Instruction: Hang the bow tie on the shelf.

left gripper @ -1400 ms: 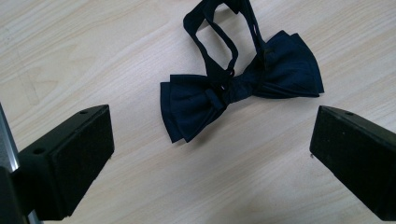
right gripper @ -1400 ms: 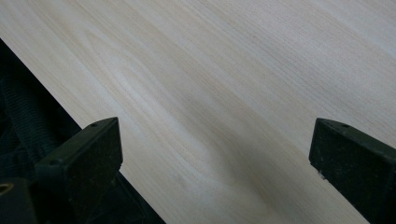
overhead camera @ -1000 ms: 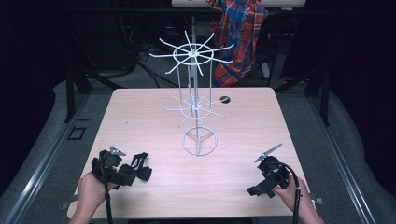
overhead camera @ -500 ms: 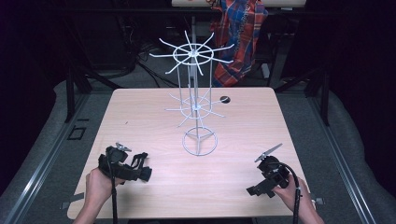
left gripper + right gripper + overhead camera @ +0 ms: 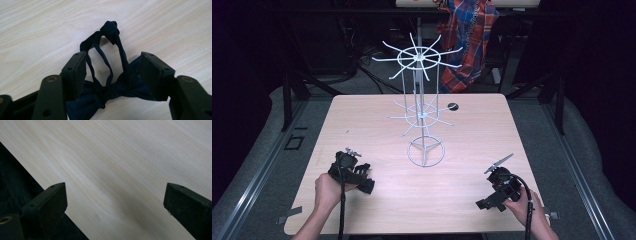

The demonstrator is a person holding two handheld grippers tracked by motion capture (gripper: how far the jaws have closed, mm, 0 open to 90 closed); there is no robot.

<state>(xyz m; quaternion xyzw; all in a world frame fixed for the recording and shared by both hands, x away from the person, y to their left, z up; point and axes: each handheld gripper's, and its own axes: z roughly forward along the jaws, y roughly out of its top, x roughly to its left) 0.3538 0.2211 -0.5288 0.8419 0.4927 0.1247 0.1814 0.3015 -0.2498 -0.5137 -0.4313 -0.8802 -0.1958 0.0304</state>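
A dark navy bow tie (image 5: pixel 117 85) with its thin looped strap lies on the pale wooden table (image 5: pixel 377 125). My left gripper (image 5: pixel 112 72) is lowered over it, one jaw on each side of the knot, with the wings reaching out to both pads. The jaws have just been closing on the tie, and I still see a gap beside the strap. In the high view the left gripper (image 5: pixel 362 181) is at the front left of the table. My right gripper (image 5: pixel 486 203) rests at the front right, jaws wide apart over bare wood (image 5: pixel 115 205).
A white wire display stand (image 5: pixel 422 115) with spoked arms rises from a ring base (image 5: pixel 425 151) at mid-table. A small black round thing (image 5: pixel 452 106) lies behind it. A plaid cloth (image 5: pixel 469 35) hangs beyond the far edge. The right gripper view has the table's edge at its lower left.
My left hand has moved right and slightly down over the bow tie, and its jaws have narrowed. The right gripper has kept still.
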